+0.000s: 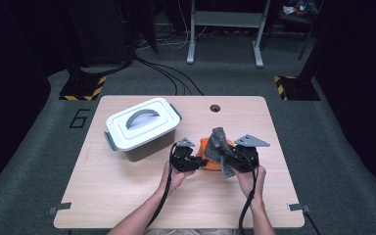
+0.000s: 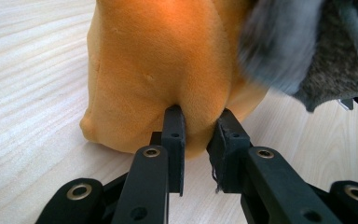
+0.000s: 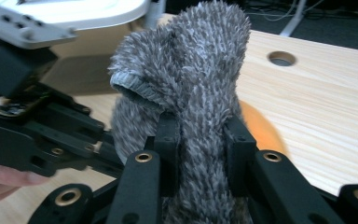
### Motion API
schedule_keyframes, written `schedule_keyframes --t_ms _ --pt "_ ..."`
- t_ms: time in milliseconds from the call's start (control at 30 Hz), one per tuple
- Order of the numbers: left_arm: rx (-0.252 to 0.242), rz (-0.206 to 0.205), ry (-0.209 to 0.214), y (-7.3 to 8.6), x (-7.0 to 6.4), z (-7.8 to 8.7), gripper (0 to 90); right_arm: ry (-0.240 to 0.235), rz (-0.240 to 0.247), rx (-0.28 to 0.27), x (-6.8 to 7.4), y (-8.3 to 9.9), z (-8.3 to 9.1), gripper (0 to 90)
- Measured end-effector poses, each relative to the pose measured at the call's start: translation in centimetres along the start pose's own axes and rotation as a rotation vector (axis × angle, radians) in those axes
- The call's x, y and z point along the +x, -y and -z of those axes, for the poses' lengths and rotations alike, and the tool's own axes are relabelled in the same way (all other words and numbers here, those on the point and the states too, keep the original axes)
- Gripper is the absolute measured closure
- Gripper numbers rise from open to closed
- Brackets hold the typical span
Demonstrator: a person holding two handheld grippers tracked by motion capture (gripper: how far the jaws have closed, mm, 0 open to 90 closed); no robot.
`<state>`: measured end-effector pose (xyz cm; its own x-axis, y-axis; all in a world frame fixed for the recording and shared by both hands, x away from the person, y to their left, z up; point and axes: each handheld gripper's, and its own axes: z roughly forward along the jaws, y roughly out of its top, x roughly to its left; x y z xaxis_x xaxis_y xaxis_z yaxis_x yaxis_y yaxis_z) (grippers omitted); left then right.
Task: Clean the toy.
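jaws clamped both sides: left gripper (image 2: 198, 128) pinches orange cloth (image 2: 168, 60) on the table (image 1: 127, 196), right gripper (image 3: 200, 135) grips grey fuzzy cloth (image 3: 191, 70) above it. separating step; next needs lifting grey clear.

Lab: hazard-taped stands (image 1: 83, 88), floor cables (image 1: 169, 73)

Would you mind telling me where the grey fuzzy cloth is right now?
In the high view the grey fuzzy cloth is near the table's middle, pinched in the right gripper and draped over the orange cloth, right of the lidded white box.
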<state>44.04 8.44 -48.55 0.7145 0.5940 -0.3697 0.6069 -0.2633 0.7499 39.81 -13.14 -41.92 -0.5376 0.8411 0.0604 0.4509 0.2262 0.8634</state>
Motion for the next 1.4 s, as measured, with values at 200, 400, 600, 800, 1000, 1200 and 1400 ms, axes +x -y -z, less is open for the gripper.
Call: schedule_keyframes --t_ms 200,400,600,800,1000,1200,1400 --pt "0.004 -0.012 -0.004 0.0 0.1 0.0 76.4 0.041 0.047 0.041 0.8 0.0 -1.4 71.4" --pt "0.006 -0.021 0.0 -0.1 0.1 -0.1 76.4 0.073 0.05 0.046 0.0 0.4 -1.0 71.3" --pt "0.005 -0.015 0.001 -0.1 0.1 -0.1 76.4 0.095 0.016 0.04 -1.2 1.0 -0.4 71.0" --pt "0.003 -0.012 0.002 -0.1 0.1 -0.1 76.4 0.125 -0.018 0.051 -2.6 1.9 0.0 70.9" --pt "0.003 -0.02 0.002 -0.1 0.2 0.0 76.4 0.158 -0.051 0.072 -4.1 2.7 -0.1 70.9" --pt "0.0 -0.018 0.003 0.0 0.2 -0.1 76.3 0.167 -0.115 0.097 -5.9 4.0 -0.8 70.9" --pt "-0.005 -0.024 0.005 0.0 0.2 -0.1 75.3 0.154 -0.173 0.115 -7.0 5.0 -1.5 70.9"
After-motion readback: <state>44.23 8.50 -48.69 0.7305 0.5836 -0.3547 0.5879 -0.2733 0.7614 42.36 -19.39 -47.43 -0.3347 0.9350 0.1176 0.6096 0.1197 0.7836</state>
